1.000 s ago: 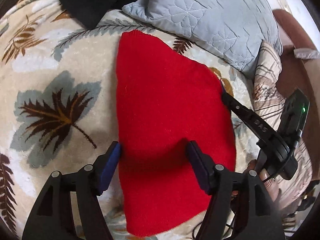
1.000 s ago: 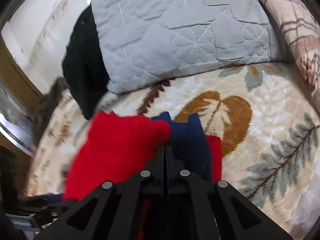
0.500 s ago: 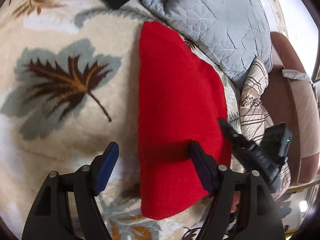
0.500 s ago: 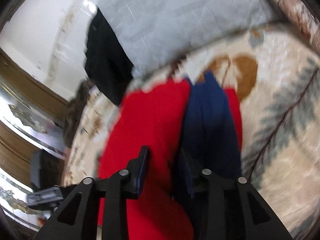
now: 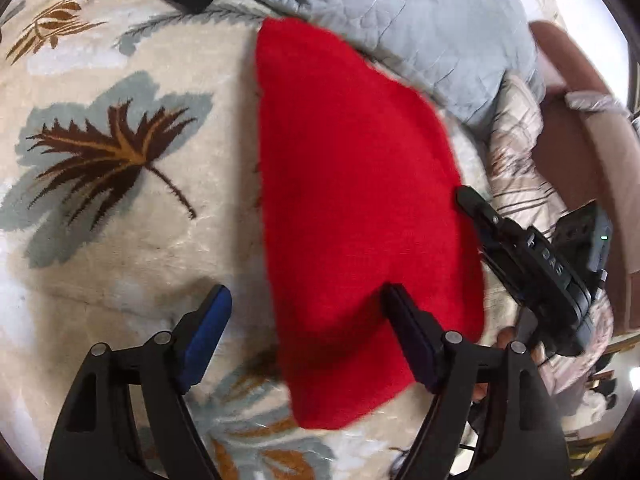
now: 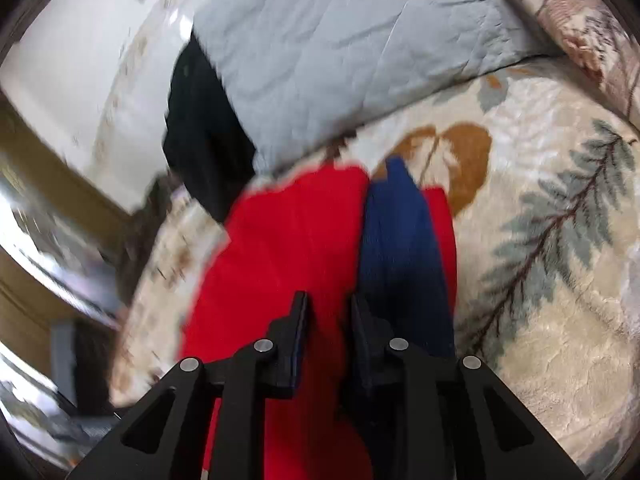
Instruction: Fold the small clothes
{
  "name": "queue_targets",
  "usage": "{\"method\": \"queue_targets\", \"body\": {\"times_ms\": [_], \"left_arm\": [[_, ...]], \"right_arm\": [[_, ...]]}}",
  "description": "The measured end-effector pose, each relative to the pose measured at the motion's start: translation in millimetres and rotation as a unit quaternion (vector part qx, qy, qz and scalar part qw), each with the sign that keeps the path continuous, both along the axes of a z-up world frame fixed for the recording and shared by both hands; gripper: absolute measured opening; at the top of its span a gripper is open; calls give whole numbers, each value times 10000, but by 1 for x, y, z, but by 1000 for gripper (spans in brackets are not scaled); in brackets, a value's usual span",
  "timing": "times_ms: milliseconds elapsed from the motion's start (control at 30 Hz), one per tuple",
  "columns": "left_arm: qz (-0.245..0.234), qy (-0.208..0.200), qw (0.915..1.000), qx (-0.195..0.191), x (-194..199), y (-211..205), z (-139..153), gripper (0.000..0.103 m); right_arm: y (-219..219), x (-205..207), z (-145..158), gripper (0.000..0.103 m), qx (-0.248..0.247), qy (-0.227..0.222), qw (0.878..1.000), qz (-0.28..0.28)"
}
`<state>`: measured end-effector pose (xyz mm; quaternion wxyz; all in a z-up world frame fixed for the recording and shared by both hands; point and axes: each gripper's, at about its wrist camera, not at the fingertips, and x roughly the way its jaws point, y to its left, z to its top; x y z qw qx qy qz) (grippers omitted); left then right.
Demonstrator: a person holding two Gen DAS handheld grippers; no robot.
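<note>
A red knit garment [image 5: 352, 184] lies folded flat on the leaf-patterned blanket [image 5: 120, 240]. My left gripper [image 5: 306, 312] is open and empty, hovering over the garment's near left edge. In the right wrist view the same red garment [image 6: 280, 264] shows a dark blue band [image 6: 400, 240] along its right side. My right gripper [image 6: 328, 312] is partly open just above the cloth and holds nothing. It also shows in the left wrist view [image 5: 520, 256] at the garment's right edge.
A grey quilted pillow [image 5: 400, 16] lies behind the garment. A black cloth [image 6: 200, 128] lies to its left. A striped beige cushion [image 5: 516, 144] and a brown sofa arm [image 5: 580, 128] are to the right.
My right gripper has opened and let go of the red garment, which now lies flat. My left gripper has shifted slightly to the left over the near edge.
</note>
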<state>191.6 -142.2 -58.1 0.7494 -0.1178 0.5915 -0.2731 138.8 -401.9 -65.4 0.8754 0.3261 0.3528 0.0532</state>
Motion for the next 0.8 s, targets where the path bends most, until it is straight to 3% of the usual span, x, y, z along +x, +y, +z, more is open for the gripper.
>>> {"method": "queue_targets", "body": {"times_ms": [67, 167, 200, 233, 333, 400, 500, 600, 700, 800], "left_arm": [[48, -145, 9998, -98, -1, -1, 7, 79], [-76, -292, 9991, 286, -2, -16, 3, 79], [-178, -213, 9986, 443, -3, -23, -6, 80], [-211, -168, 9985, 481, -3, -25, -10, 80], [-199, -190, 9992, 283, -8, -21, -15, 80], [-152, -113, 9997, 176, -6, -16, -16, 82], [-166, -41, 9995, 270, -5, -20, -16, 84], [-242, -275, 9985, 408, -19, -15, -3, 84], [-164, -423, 9985, 301, -22, -6, 4, 84], [38, -286, 9992, 289, -22, 3, -9, 84]], "right_arm": [[-8, 5, 3, 39, 289, -82, 9993, -200], [-14, 32, -6, 42, 473, 263, 9980, -337], [-18, 40, -9, 37, 571, 360, 9973, -286], [-16, 48, -9, 15, 666, 375, 9970, -128], [-2, 46, 19, 14, -83, -238, 9996, 113], [-2, 37, 25, 13, -312, -450, 9985, 12], [-7, 55, -15, 13, -680, 532, 9963, -30], [-15, 33, 3, 23, -80, 107, 9998, -161], [-17, -6, 6, 33, 332, -19, 9994, -55], [-6, -33, -6, 37, 252, 200, 9995, -61]]}}
